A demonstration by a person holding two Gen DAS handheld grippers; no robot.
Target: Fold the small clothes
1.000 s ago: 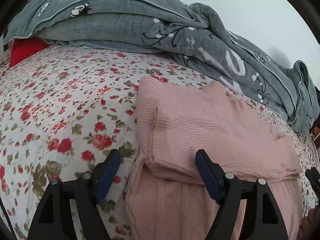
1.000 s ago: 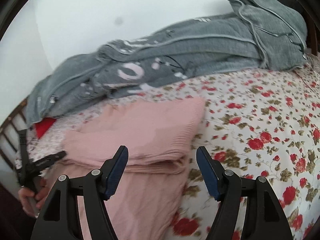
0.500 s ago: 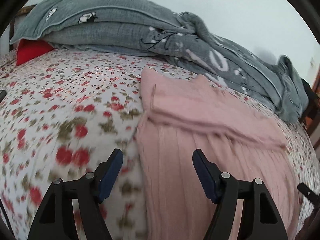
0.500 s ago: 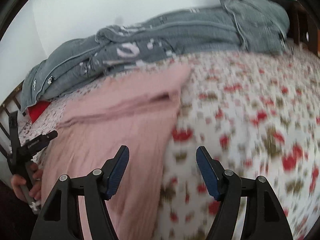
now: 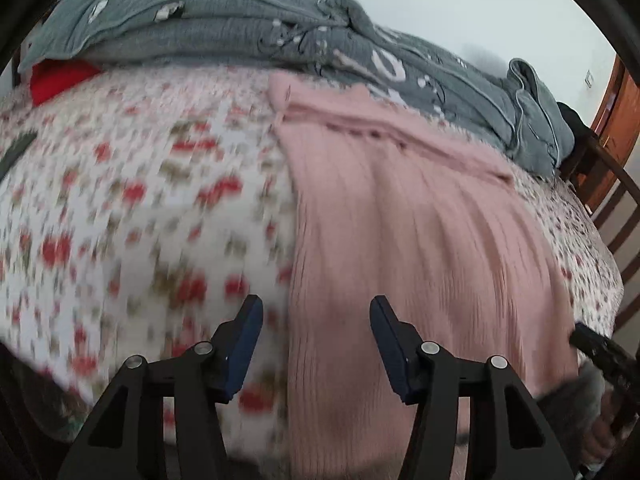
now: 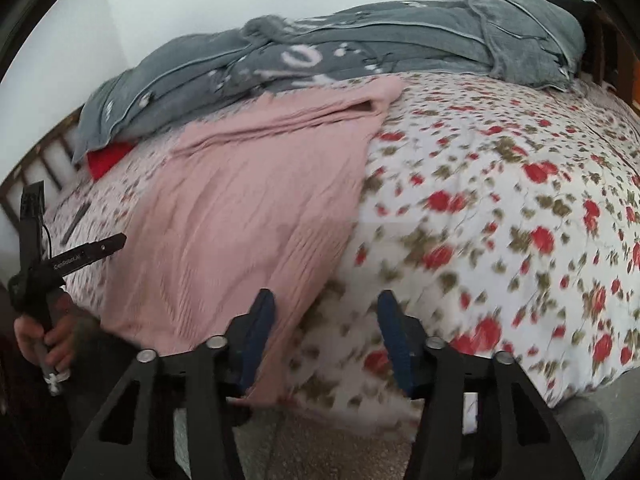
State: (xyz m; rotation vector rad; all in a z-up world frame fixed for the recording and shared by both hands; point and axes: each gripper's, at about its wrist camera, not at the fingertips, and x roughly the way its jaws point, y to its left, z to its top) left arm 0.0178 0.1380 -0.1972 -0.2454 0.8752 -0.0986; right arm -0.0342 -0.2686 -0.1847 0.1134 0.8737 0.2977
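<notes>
A pink knit garment (image 5: 400, 216) lies flat on the floral bedspread (image 5: 120, 200), its far end folded over on itself. My left gripper (image 5: 316, 340) hovers over the garment's near left edge; its jaws are closing, and the edge runs between the fingers without the pads pressing on it. In the right wrist view the garment (image 6: 240, 208) reaches the bed's near edge. My right gripper (image 6: 326, 320) is over its near right corner, jaws closing, pads not on the cloth. Each gripper shows in the other's view: left gripper (image 6: 108, 244), right gripper (image 5: 588, 340).
A bunched grey blanket (image 5: 240, 28) lies along the far side of the bed against a pale wall. A red cushion (image 5: 56, 80) peeks out beneath it. Wooden bed rails (image 5: 616, 216) stand at the right. A hand (image 6: 44, 340) holds the left gripper. Speckled floor (image 6: 320, 440) shows below the bed.
Both grippers have drawn back from the folded far end to the garment's near edge at the bed's front. Both pairs of jaws stand narrower than before.
</notes>
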